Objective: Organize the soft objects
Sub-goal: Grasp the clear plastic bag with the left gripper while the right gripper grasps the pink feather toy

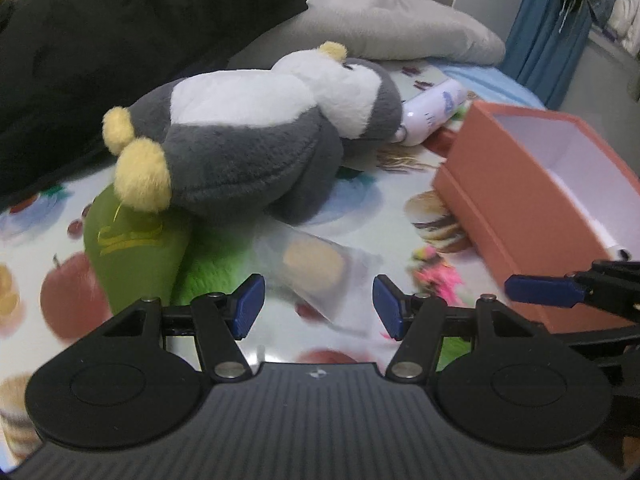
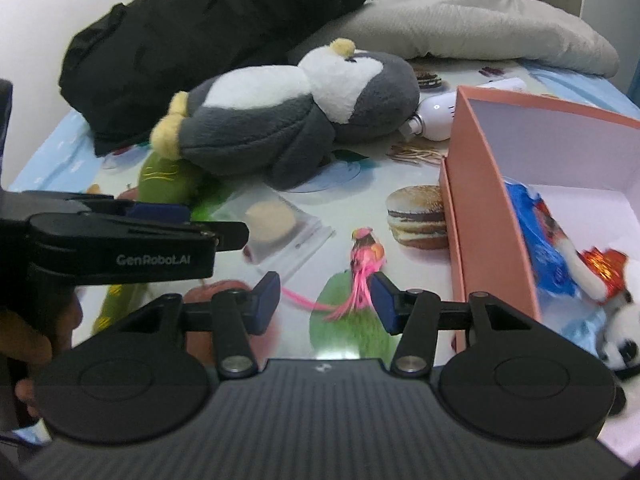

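Note:
A grey and white plush penguin lies on its side on the patterned table. A green plush lies under its feet. A clear bag with a round puff lies just ahead of my open, empty left gripper. My right gripper is open and empty above a pink feather toy. The salmon box on the right holds a blue packet and a small panda plush.
A black jacket and a grey cushion lie at the back. A white bottle lies between penguin and box. The left gripper's body crosses the right wrist view's left side.

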### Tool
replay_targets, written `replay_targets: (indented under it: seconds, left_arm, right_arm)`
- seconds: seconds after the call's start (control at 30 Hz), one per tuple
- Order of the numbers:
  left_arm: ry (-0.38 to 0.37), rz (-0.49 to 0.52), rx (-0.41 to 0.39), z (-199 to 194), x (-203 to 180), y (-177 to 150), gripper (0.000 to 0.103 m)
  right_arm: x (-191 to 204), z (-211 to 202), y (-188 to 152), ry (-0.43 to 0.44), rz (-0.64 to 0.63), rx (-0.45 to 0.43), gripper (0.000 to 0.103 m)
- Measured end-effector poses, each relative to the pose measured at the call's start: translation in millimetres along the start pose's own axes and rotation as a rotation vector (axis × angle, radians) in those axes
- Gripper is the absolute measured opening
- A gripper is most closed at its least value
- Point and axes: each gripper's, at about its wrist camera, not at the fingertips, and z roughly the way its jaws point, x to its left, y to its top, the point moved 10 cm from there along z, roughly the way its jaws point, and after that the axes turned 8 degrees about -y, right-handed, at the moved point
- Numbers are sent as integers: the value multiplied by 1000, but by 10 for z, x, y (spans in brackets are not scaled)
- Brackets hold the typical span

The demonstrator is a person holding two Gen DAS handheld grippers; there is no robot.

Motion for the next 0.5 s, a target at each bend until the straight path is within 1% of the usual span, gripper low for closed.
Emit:
replay_targets:
  seconds: [0.1,0.2,0.27,0.3,0.37,0.47,0.5]
  left_arm:
    - [-12,25,17,179,84,72,66]
    - [-19,42,37,347,145,115,67]
    - [-21,50,49,436,171,119,76]
    - [-27,59,56,478,169,112,78]
    - [-23,79,75,566,177,88,79]
    - [-11,79,113,688,219,22,79]
    - [-14,73,111,701,229,11,79]
  right_arm:
    - [-6,205,33,-19,-20,12,50]
    - [-20,379,64,-55,-49,24,49]
    - [-51,475,87,-79,-55,26,49]
    - [-64,519,90,-86,-56,29,49]
    - [-85,597,74,-85,-55,41,47]
    - [-83,703,47,-86,-64,61,45]
    - [-82,731,42,-85,-66,66,40]
